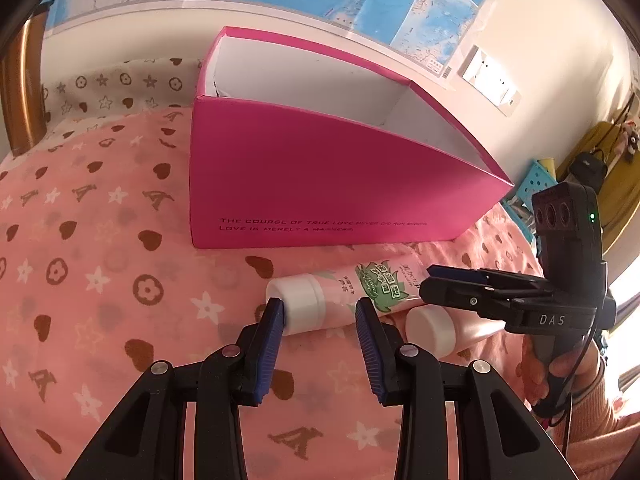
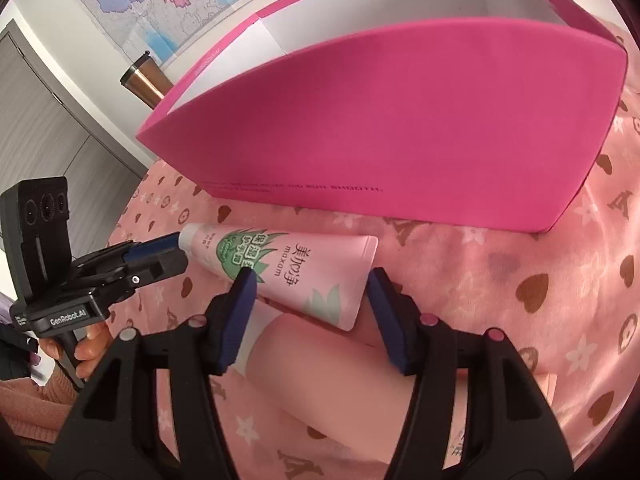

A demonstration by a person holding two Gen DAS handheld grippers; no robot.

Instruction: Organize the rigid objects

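Your left gripper [image 1: 320, 312] grips the printed tube [image 1: 360, 292] at its white cap. Your right gripper [image 2: 310, 280] straddles its tail, pads not visibly pressing. The tube lies before the pink box [image 1: 320, 180]. Lift level, clear the rim.

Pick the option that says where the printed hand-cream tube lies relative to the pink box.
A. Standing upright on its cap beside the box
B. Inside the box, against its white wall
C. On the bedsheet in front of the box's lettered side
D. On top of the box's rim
C: the hand-cream tube lies flat on the patterned bedsheet, just in front of the pink box's lettered wall, not inside it.
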